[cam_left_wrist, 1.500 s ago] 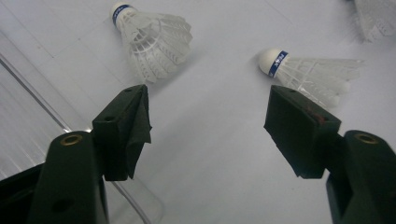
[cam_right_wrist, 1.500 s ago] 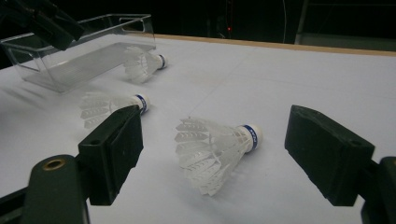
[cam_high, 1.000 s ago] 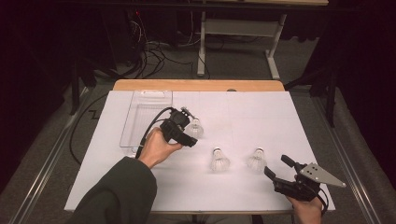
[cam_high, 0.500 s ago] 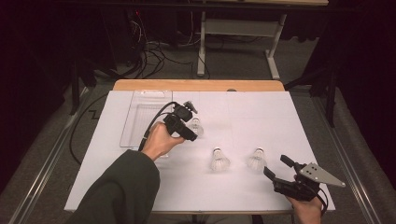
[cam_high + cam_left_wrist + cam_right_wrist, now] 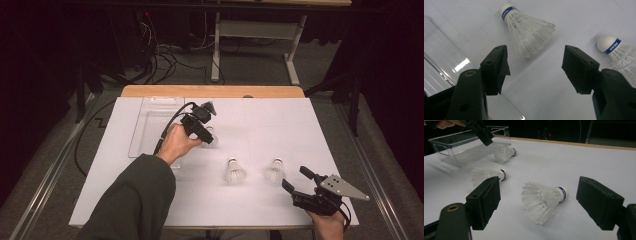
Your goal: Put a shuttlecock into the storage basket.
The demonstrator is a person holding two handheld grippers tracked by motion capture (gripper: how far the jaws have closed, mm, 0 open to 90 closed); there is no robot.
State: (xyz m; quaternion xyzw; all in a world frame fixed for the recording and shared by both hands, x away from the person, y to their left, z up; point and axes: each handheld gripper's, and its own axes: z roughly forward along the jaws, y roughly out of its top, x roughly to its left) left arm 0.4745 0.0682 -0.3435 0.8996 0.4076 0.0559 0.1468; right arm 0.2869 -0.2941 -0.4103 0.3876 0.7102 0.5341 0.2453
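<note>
left gripper (image 5: pixel 535 68) wide open and just been narrowing, nothing between the jaws, above the shuttlecock (image 5: pixel 527 33) lying beside the clear bin (image 5: pixel 152 127); risks crushing or flicking the skirt if closed off-centre.

A bench (image 5: pixel 210 91) with a wooden top carries a large white sheet (image 5: pixel 280 125) over most of its surface. Behind it, on the grey carpeted floor (image 5: pixel 260 75), lies a tangle of black cables (image 5: pixel 165 55) beside the white legs of another table (image 5: pixel 250 30).
</note>
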